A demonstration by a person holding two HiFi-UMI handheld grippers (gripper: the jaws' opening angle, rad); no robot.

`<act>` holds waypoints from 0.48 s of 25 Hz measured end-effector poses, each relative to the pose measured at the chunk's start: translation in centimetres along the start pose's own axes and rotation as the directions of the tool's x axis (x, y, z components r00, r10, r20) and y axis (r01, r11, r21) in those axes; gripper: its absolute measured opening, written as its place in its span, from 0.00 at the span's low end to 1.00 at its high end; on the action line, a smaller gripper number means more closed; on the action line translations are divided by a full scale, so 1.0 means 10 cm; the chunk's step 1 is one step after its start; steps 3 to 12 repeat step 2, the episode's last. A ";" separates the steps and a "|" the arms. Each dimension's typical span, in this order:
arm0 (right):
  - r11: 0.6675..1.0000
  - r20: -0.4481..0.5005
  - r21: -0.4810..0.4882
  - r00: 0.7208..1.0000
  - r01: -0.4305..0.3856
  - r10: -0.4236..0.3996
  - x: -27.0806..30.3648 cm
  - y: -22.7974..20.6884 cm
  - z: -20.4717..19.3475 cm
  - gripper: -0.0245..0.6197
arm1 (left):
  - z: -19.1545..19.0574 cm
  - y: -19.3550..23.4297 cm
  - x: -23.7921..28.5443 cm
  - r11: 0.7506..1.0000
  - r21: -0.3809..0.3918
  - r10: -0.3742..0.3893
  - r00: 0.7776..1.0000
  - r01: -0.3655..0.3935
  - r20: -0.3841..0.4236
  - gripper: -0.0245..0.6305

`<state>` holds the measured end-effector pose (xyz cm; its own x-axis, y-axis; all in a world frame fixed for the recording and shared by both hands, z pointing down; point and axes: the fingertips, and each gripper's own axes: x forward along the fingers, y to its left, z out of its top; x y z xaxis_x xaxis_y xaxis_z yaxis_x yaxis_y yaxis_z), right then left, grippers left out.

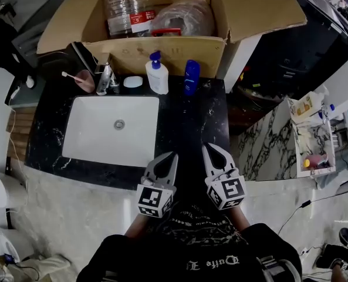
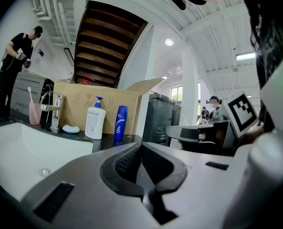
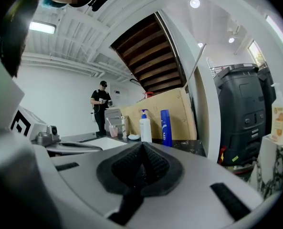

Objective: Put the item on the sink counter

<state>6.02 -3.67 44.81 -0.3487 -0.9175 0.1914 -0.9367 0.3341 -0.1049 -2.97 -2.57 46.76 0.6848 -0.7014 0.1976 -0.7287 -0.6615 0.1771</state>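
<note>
Beyond sink counter (image 1: 188,117), boxed bundle (image 1: 185,16) indistinct.

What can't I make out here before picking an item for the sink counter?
- Head view: what the crumpled plastic bag in the cardboard box holds; wrinkled plastic hides it.
- Head view: the large bottle, upper end cut off by the top edge.
- Both gripper views: most of the box's contents, behind its front wall.
- All views: print on the white pump bottle and blue bottle, too small.
</note>
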 end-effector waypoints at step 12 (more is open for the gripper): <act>1.000 0.000 -0.016 1.000 0.000 0.000 0.00 0.00 0.01 0.04 | 0.00 0.01 0.00 1.000 0.004 0.001 1.000 -0.001 0.000 0.05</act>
